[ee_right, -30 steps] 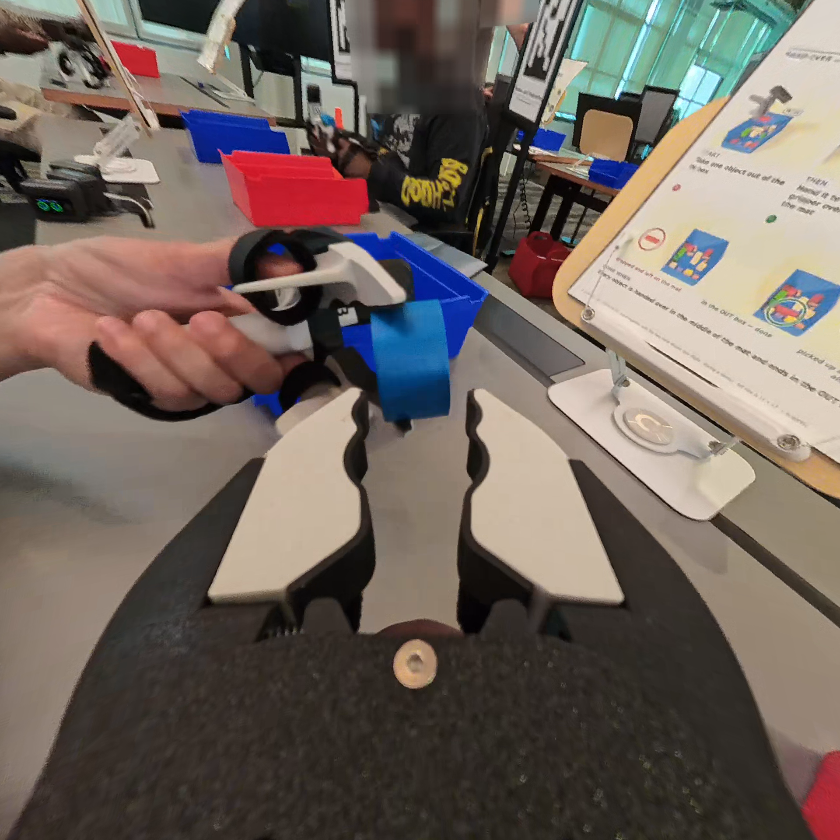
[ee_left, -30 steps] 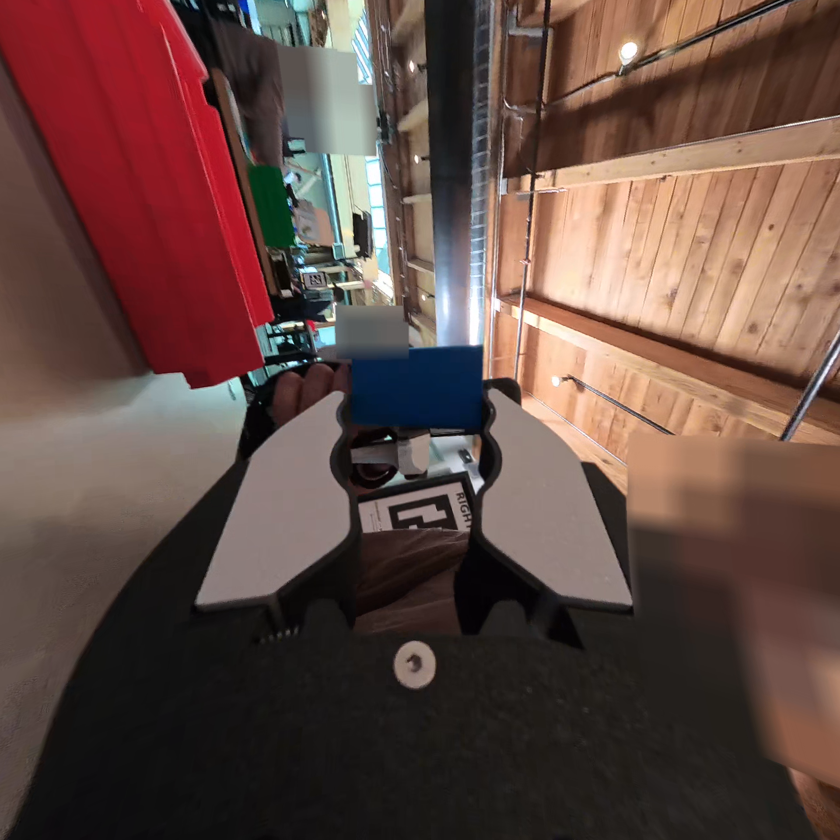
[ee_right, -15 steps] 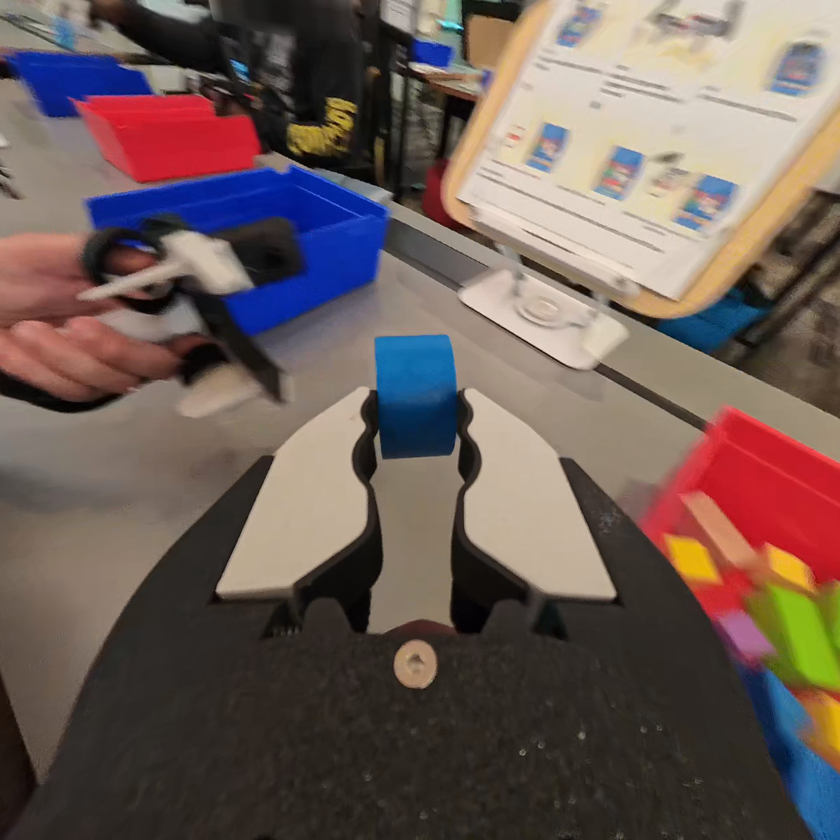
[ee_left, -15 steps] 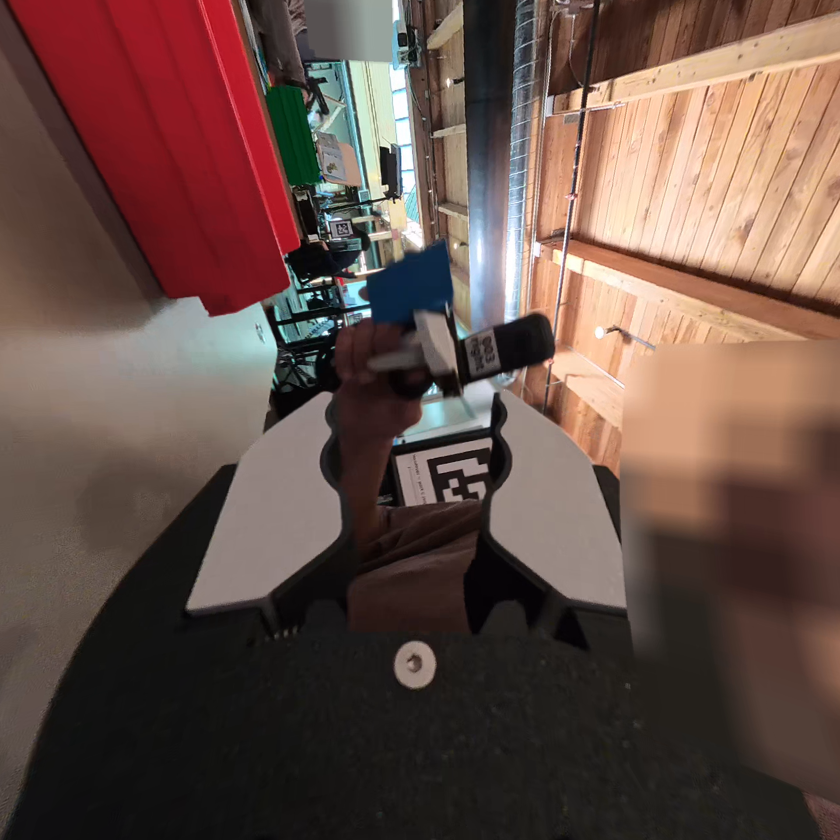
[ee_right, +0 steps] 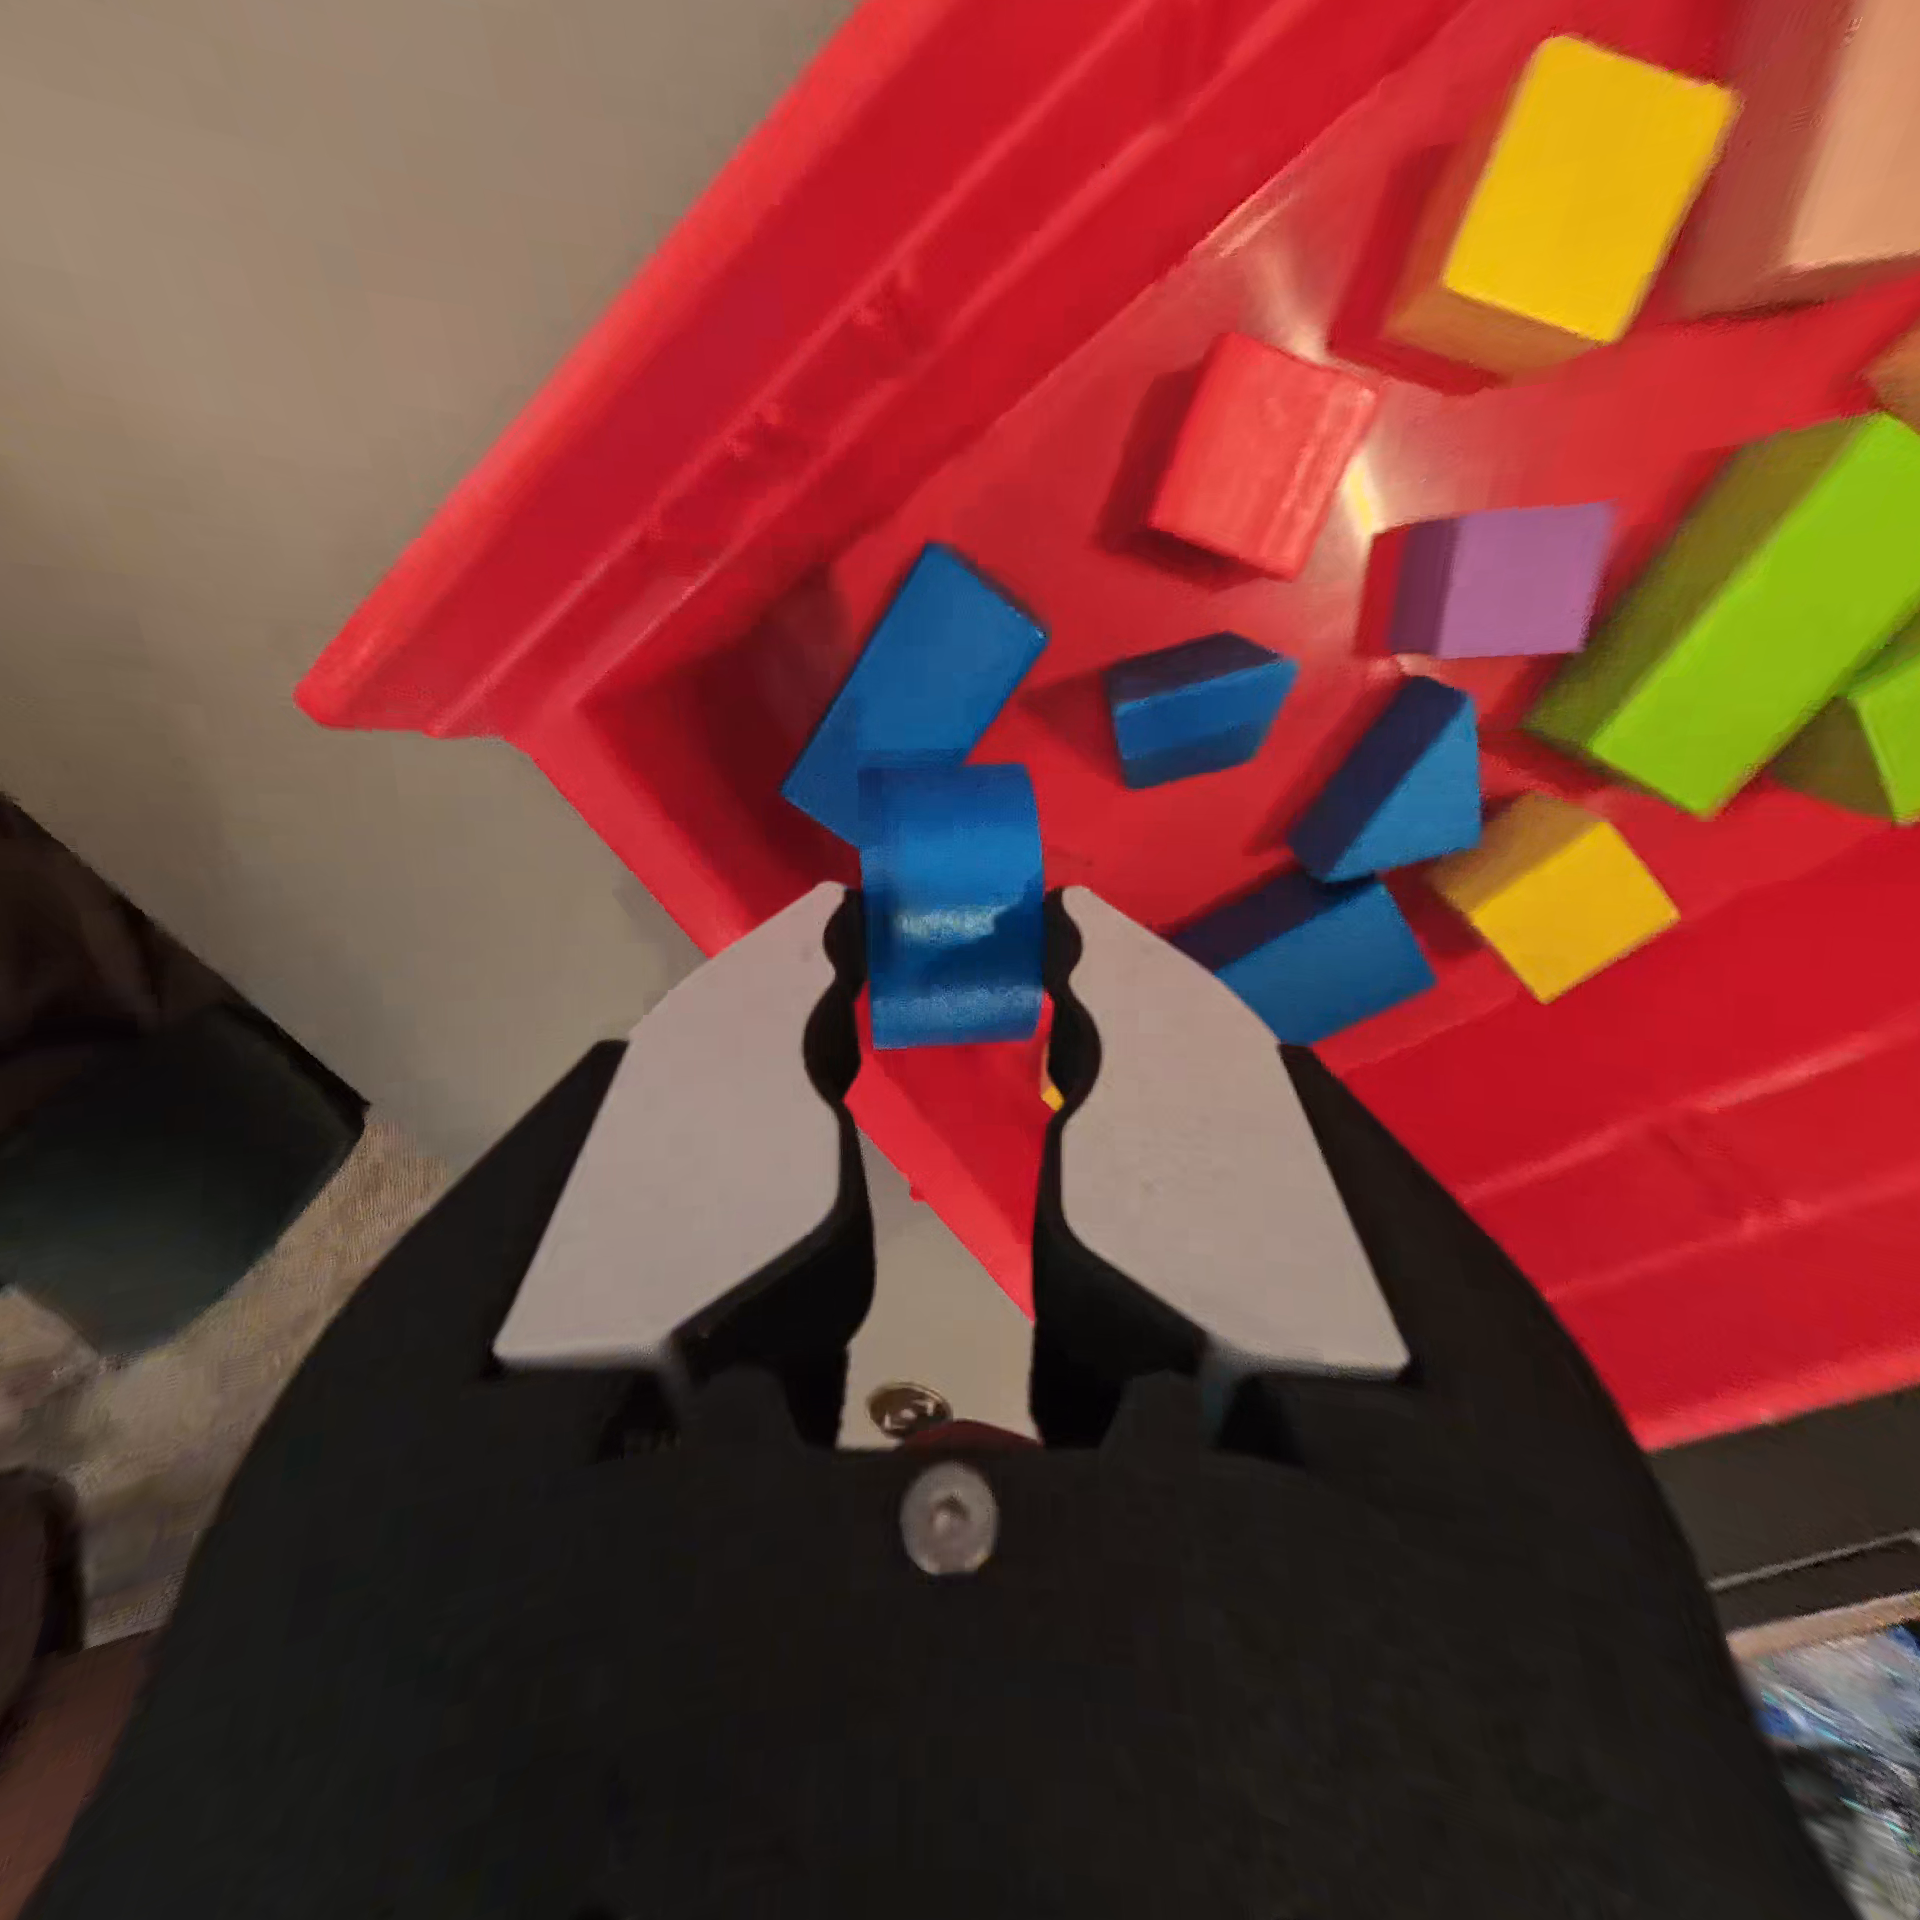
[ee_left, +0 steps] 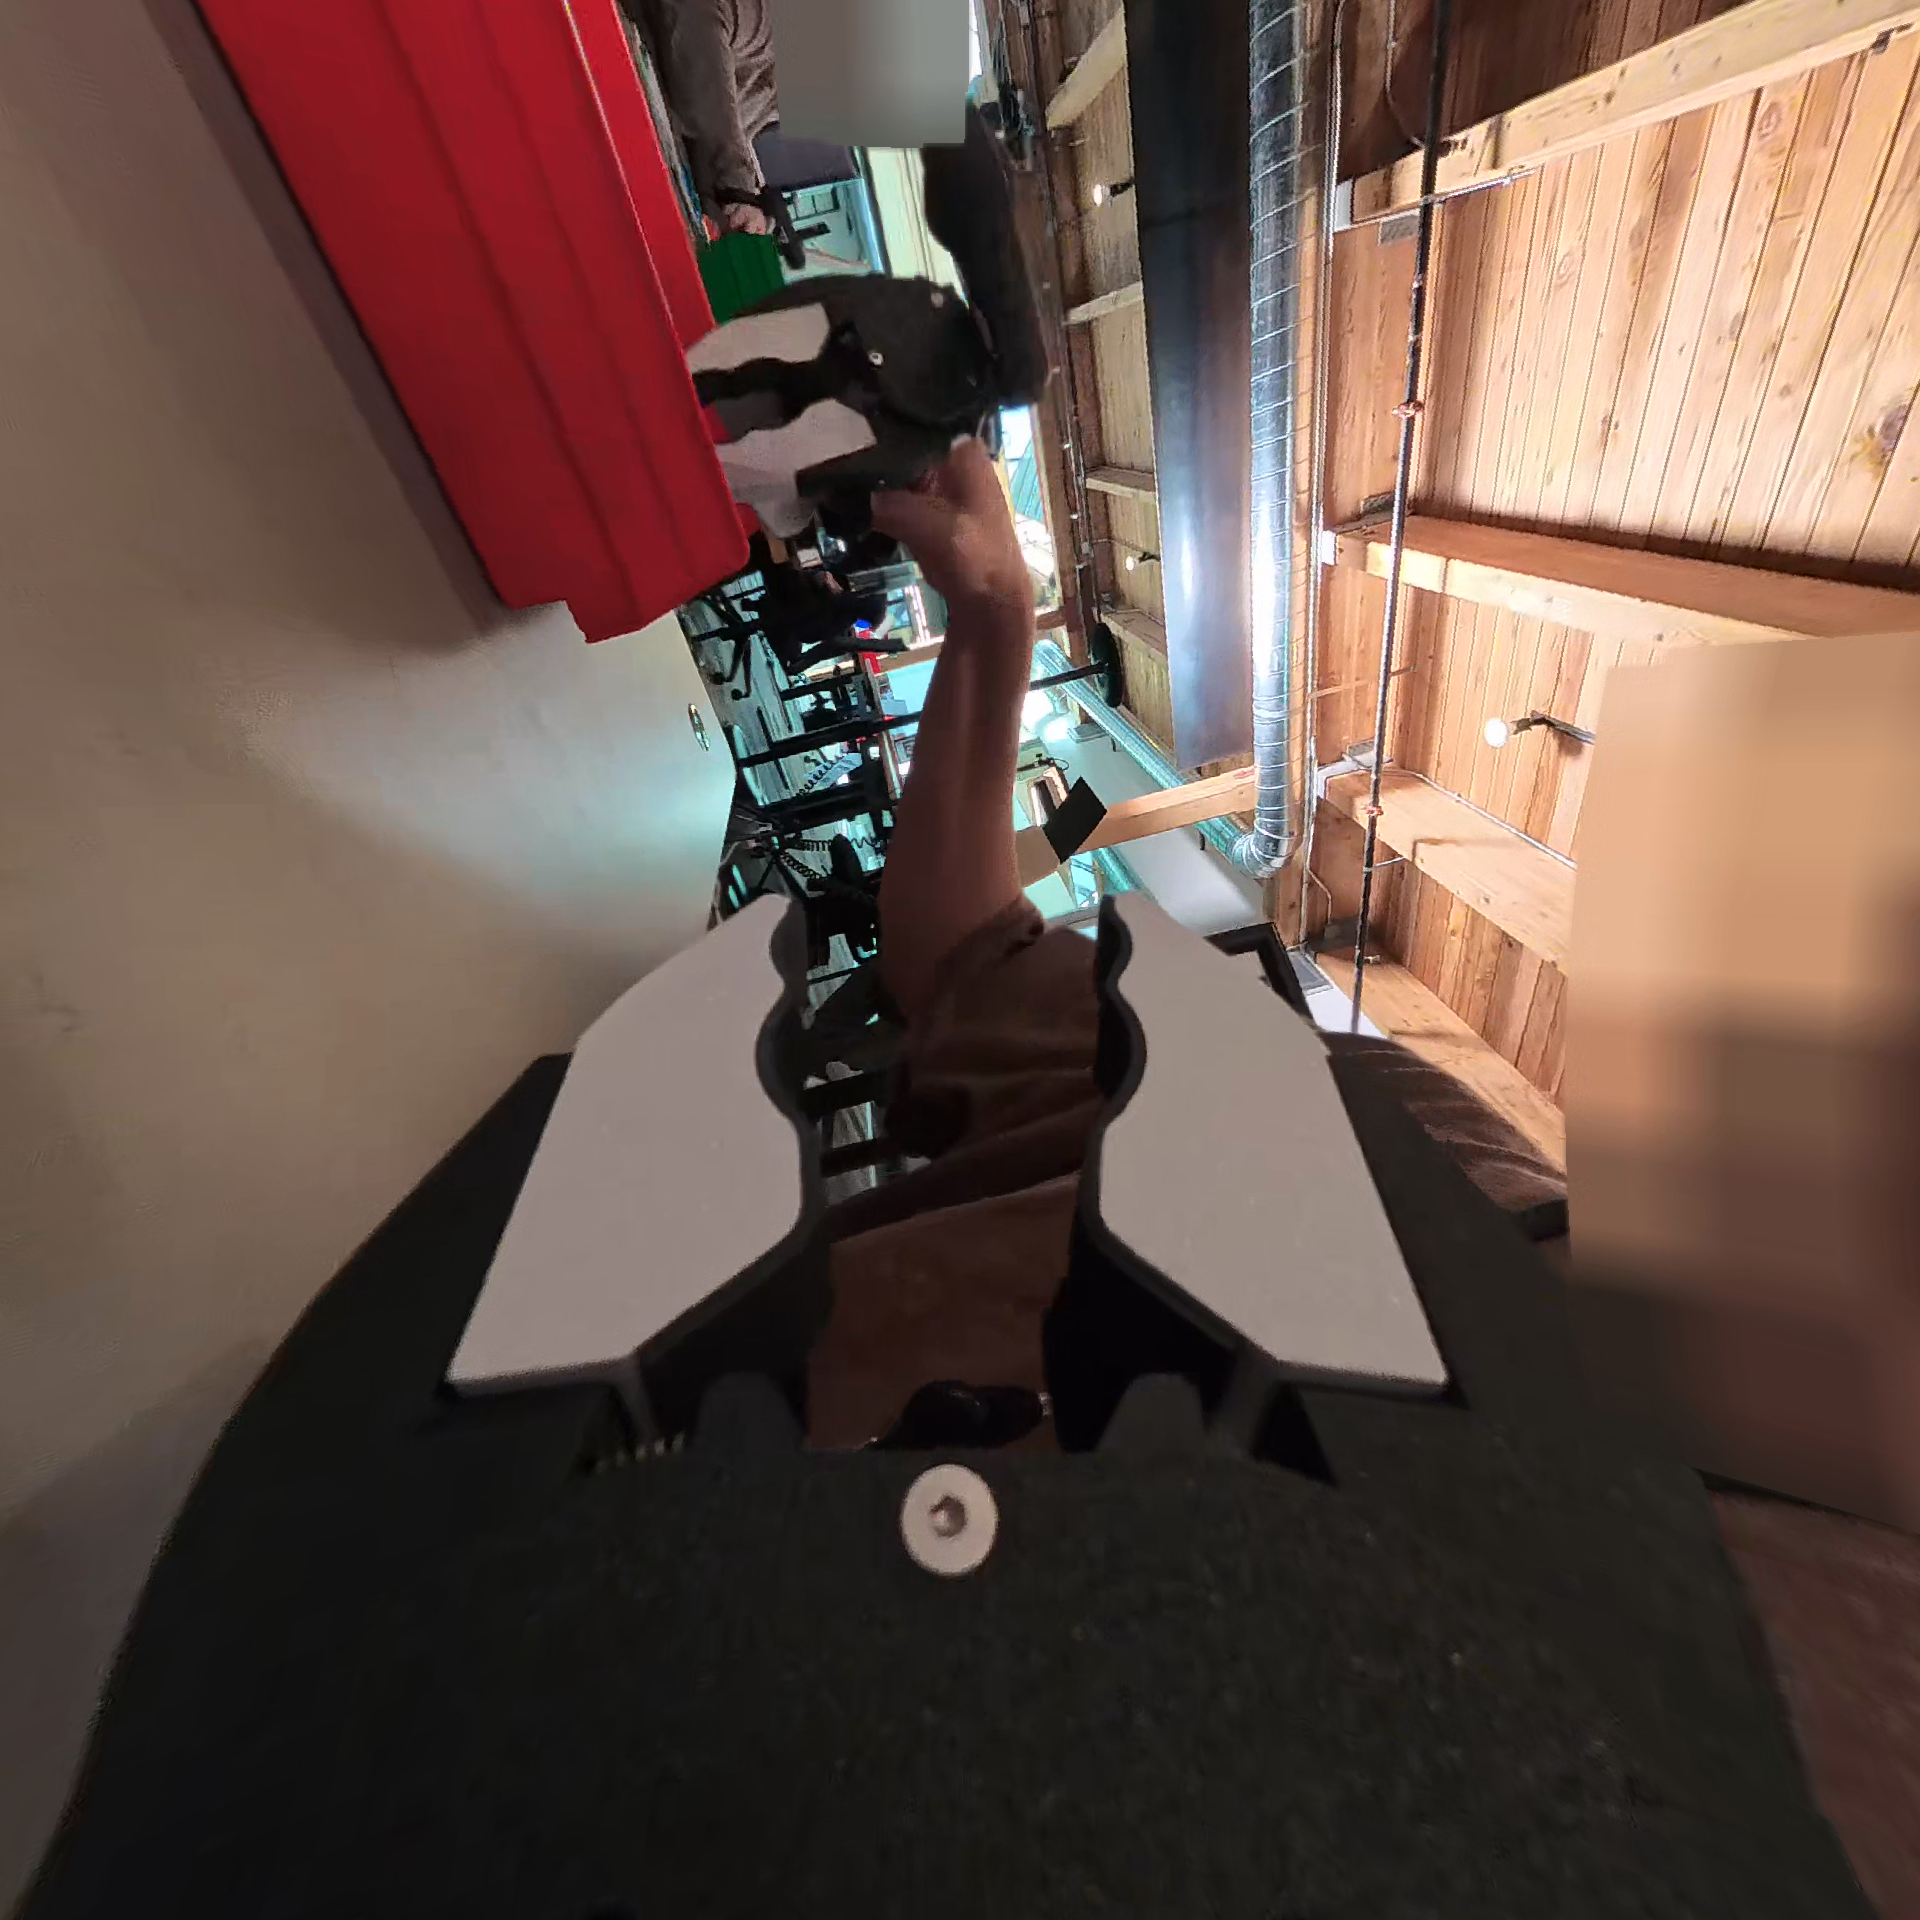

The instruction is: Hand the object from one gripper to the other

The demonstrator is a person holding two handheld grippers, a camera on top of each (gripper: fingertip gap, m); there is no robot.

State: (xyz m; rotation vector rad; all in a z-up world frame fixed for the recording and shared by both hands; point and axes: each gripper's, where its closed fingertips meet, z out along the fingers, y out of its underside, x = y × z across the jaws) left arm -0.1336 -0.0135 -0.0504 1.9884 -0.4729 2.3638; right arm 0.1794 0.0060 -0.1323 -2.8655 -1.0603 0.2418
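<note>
My right gripper [ee_right: 951, 906] is shut on a blue half-round block [ee_right: 951, 862], held by its flat sides above the near corner of a red bin [ee_right: 727, 468]. My left gripper [ee_left: 945, 935] is open and empty, turned on its side and held apart from the right one. In the left wrist view the right gripper [ee_left: 769, 416] shows farther off in a person's hand, in front of the red bin [ee_left: 468, 291]. The blue block does not show there.
The red bin holds several loose blocks: blue [ee_right: 925, 675], red [ee_right: 1257, 457], purple [ee_right: 1496, 582], yellow [ee_right: 1558, 187] and green [ee_right: 1745, 623]. The grey table top [ee_right: 312, 312] lies left of the bin. The table edge and floor [ee_right: 156, 1195] are at the lower left.
The left gripper let go of the blue block and the right gripper shut on it. The right gripper then swung away with it to above the red bin.
</note>
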